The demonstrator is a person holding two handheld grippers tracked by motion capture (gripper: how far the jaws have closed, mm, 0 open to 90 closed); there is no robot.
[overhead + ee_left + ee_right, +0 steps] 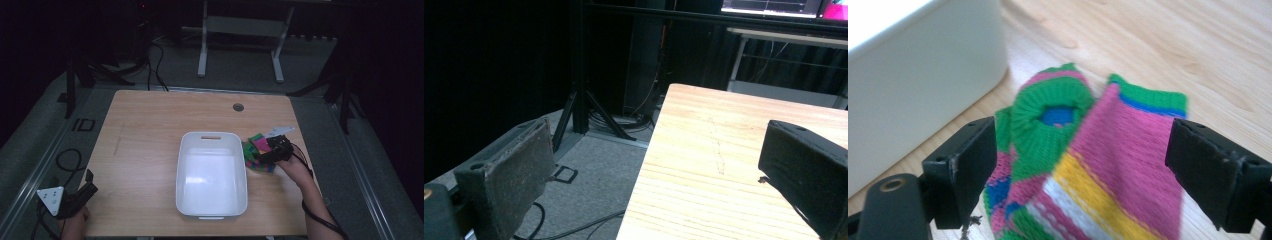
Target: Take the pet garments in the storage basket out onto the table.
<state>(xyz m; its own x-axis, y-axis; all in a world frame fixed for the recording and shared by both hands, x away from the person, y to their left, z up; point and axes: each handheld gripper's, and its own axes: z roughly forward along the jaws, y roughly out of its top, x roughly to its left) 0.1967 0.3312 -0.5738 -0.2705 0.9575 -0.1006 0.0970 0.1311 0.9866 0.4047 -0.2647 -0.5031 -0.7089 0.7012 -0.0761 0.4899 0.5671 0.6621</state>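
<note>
A pile of knitted socks (258,143), striped in green, pink, yellow and blue, lies on the wooden table (150,115) just right of a white plastic bin (212,136). My right gripper (269,151) is down over the pile. In the right gripper view the socks (1108,150) lie between its two black jaws, and the right gripper (1083,150) stands open around them, with the bin wall (923,65) at the left. My left gripper (90,182) hovers at the table's front left corner; the left gripper (659,160) is open with nothing between its jaws.
The bin's inside looks bare. A round cable hole (238,107) sits near the table's far edge. Cables (67,160) lie on the floor at the left, and a white desk frame (202,50) stands behind the table. Dark stands flank both sides.
</note>
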